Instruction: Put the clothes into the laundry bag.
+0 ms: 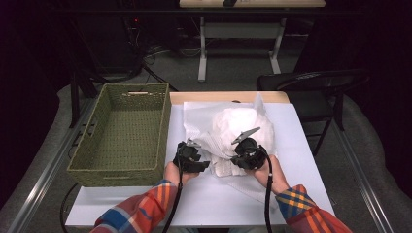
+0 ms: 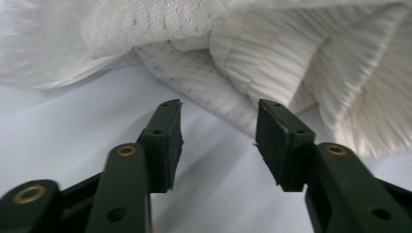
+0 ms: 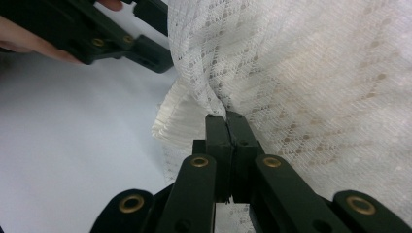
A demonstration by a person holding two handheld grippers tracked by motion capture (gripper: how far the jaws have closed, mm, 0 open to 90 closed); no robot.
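Both grippers, left gripper (image 1: 190, 158) and right gripper (image 1: 248, 153), meet white cloth (image 1: 243, 126), seemingly touching, beside green basket (image 1: 124, 133).

White cloth (image 1: 243, 128) bunched in a heap on the table's centre-right, just right of the basket (image 1: 127, 133). Mixed textures: open lace mesh w/ diamond pattern on top, ribbed pleated folds underneath (near edge spills flat toward the person). One point sticks up at the far side. A lace fold is pinched at near right.
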